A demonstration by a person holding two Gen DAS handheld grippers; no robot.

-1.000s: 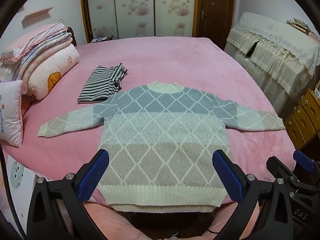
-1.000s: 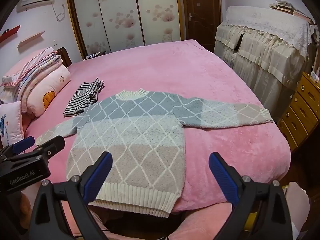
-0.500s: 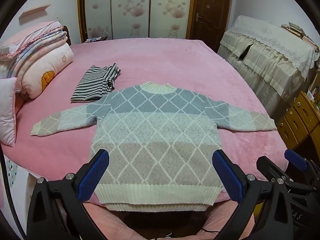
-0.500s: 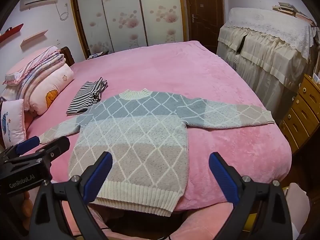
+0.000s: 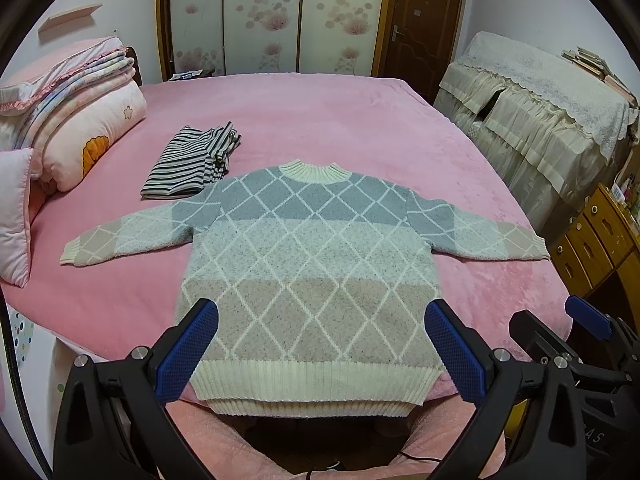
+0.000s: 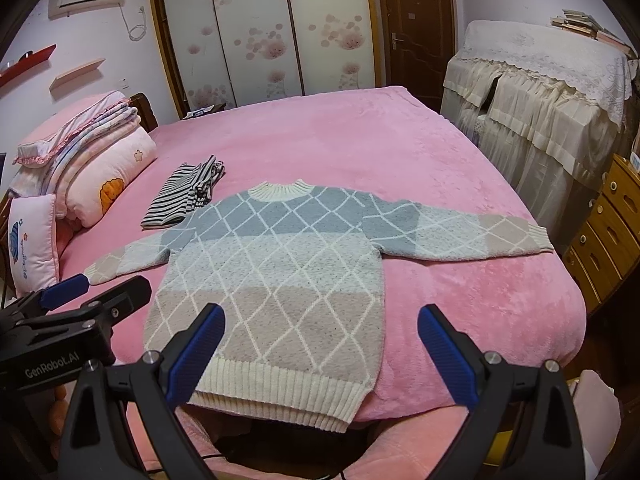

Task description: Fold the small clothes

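Note:
A small knitted sweater [image 5: 308,256] [image 6: 276,276] in blue, pale mint and beige bands with a white diamond pattern lies flat on the pink bed [image 5: 320,120], both sleeves spread sideways, its cream hem at the near edge. My left gripper [image 5: 320,346] hovers open above the hem, holding nothing. My right gripper [image 6: 320,354] is also open and empty, over the sweater's lower right corner and the bare bedspread. Each gripper shows at the edge of the other's view: the right gripper [image 5: 588,320], the left gripper [image 6: 68,292].
A folded black-and-white striped garment [image 5: 192,160] lies beyond the left sleeve. Folded quilts and pillows [image 5: 76,120] are stacked at the left. A lace-covered cabinet [image 5: 548,92] and wooden drawers [image 5: 596,236] stand to the right of the bed.
Both grippers have shifted slightly relative to the sweater, which now sits a little more centred in the left wrist view. The sweater itself has not moved.

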